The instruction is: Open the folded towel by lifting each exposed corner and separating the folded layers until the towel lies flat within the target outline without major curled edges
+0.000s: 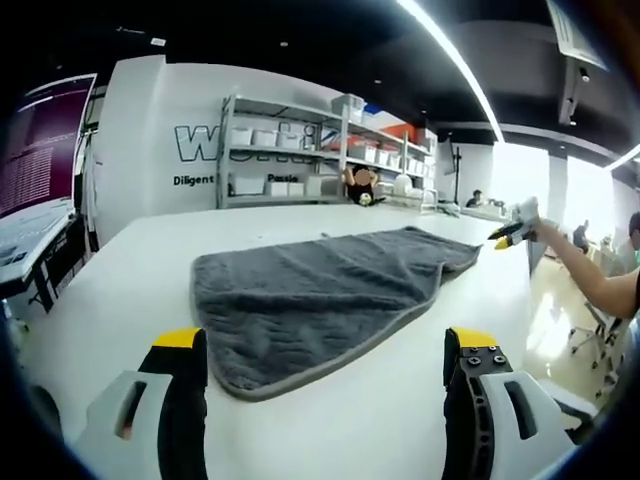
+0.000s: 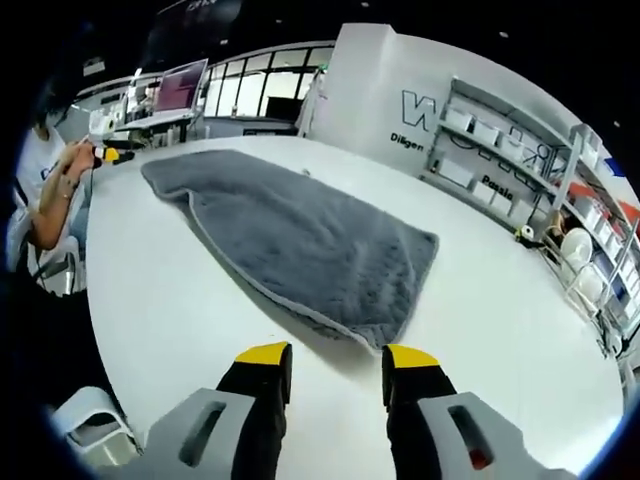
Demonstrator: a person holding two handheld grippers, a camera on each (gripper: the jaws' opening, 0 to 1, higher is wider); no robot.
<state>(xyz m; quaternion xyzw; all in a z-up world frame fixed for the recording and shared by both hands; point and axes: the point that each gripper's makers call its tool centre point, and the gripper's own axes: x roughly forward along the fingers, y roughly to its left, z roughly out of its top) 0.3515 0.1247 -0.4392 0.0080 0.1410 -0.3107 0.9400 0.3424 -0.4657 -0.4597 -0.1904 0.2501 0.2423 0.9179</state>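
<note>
Grey towel (image 1: 320,300) on the white table (image 1: 120,280) — both grippers off it.

The towel (image 2: 300,240) lies folded over, pale hem along its edges, near the table's (image 2: 180,320) middle. The left gripper (image 1: 325,350) hovers just short of the near hem, jaws spread wide, holding nothing. The right gripper (image 2: 335,360) sits near a corner — jaws parted, empty. Shelves (image 1: 300,150) line the far wall.

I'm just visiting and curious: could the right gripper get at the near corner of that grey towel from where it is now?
Probably yes. The right gripper is open, and the towel corner lies just ahead of its jaws on the bare white table, with nothing between them.
</note>
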